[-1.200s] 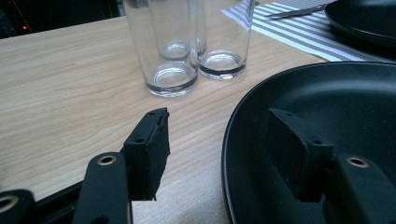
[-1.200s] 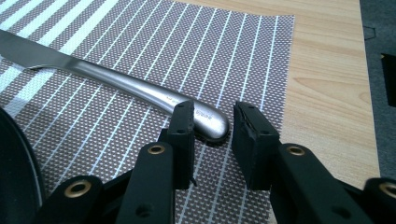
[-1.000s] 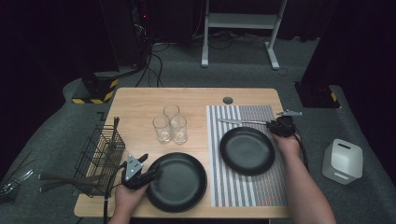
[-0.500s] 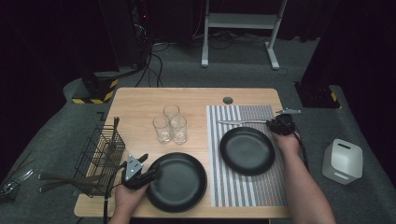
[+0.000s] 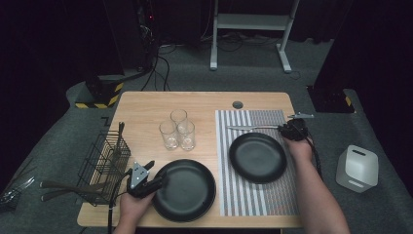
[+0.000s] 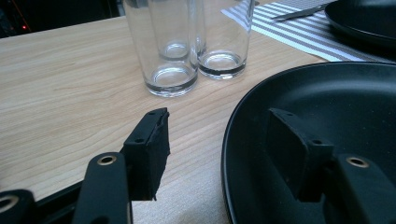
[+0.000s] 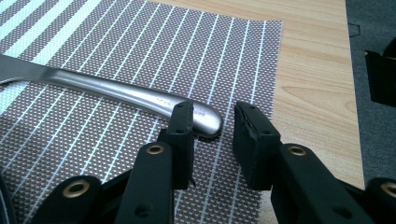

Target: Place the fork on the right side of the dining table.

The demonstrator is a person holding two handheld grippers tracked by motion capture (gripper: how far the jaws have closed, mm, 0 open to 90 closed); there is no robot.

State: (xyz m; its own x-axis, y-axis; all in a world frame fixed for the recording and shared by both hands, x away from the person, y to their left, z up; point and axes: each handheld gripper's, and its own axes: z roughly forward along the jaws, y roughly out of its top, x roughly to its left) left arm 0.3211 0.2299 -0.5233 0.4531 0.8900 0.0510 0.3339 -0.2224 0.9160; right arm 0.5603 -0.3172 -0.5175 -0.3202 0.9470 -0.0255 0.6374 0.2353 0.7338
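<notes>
Right gripper [image 7: 211, 126] first: its jaws stand a little apart, straddling the rounded end of the knife handle [image 7: 140, 97], which lies flat on the striped placemat [image 7: 140, 42]; one pad sits against the metal and the other stands clear, so nothing is pinched, just a bracket around the tip, likely lining up a pickup or nudging the handle square. From above, that knife [image 5: 253, 127] lies across the far edge of the mat, just beyond the black plate on the mat [image 5: 257, 157], with the right gripper [image 5: 292, 130] at its handle end, which reads as a place setting being laid. Over to the left gripper [image 6: 224, 140]: jaws spread wide, one pad over the bare wooden table [image 6: 56, 93], the other inside the near black plate [image 6: 336, 135], so the rim runs between them with room on both sides, ready for a clamp on the edge. Whether the inner pad touches the plate's surface is hard to say, black on black. In the high view that left gripper [image 5: 155, 184] sits at the plate's left rim [image 5: 185, 190], near the table's front edge. Three empty glasses [image 6: 187, 42] stand clustered beyond, and a wire basket [image 5: 104, 158] waits at the left edge.
</notes>
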